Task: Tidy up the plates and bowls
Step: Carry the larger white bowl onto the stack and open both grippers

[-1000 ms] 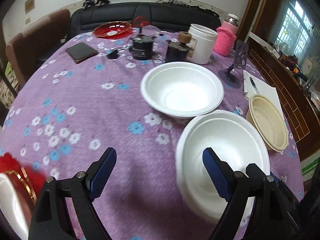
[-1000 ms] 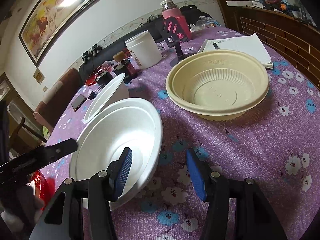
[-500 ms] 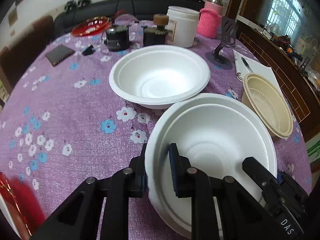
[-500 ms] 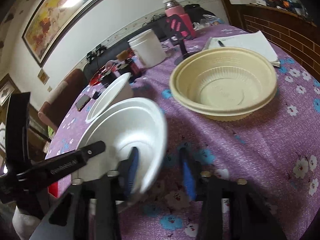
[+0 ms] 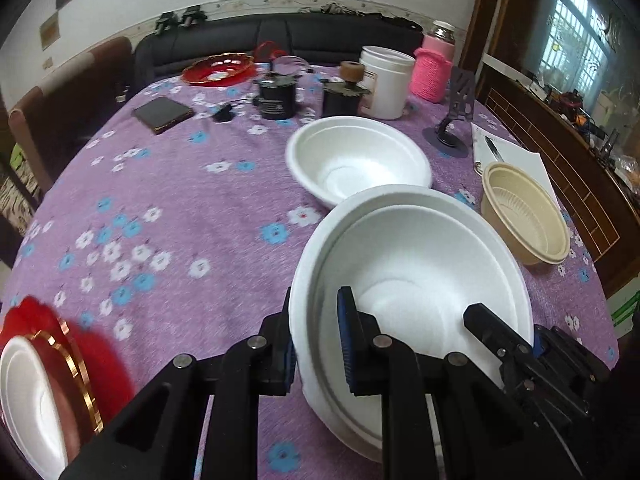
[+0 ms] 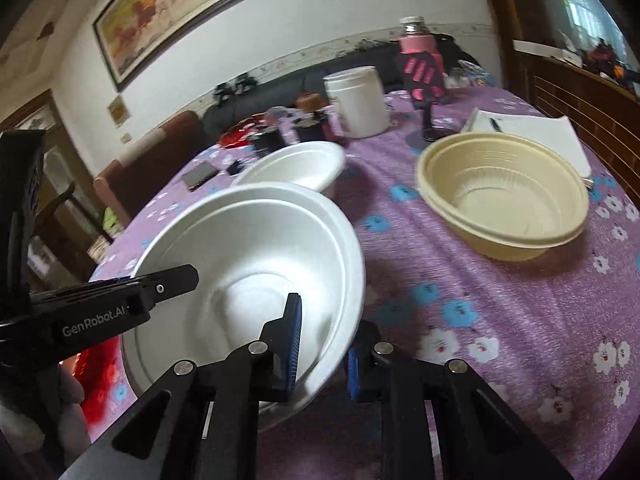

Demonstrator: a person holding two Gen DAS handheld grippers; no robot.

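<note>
Two nested white foam bowls (image 5: 416, 280) (image 6: 248, 256) are held between both grippers over the purple flowered tablecloth (image 5: 180, 220). My left gripper (image 5: 316, 340) is shut on their left rim, one pad inside and one outside. My right gripper (image 6: 324, 344) has its jaws closing on the opposite rim, and its pads press the rim from both sides. The left gripper's finger (image 6: 160, 284) reaches in from the left in the right wrist view. A single white bowl (image 5: 360, 164) (image 6: 296, 164) sits just beyond, and a beige ribbed bowl (image 5: 524, 216) (image 6: 504, 196) to the right.
A red plate (image 5: 92, 360) bearing a white dish (image 5: 28, 392) lies at the near left. At the back stand a white jar (image 5: 384, 80), a pink bottle (image 5: 434, 68), two dark cups (image 5: 276, 96), a red dish (image 5: 218, 68), a phone stand (image 5: 456, 120) and a notebook (image 5: 516, 160).
Both grippers stood open beside the stacked white bowls a second ago. Now each has shut on the stack's rim, left side and right side. The view has pulled back slightly.
</note>
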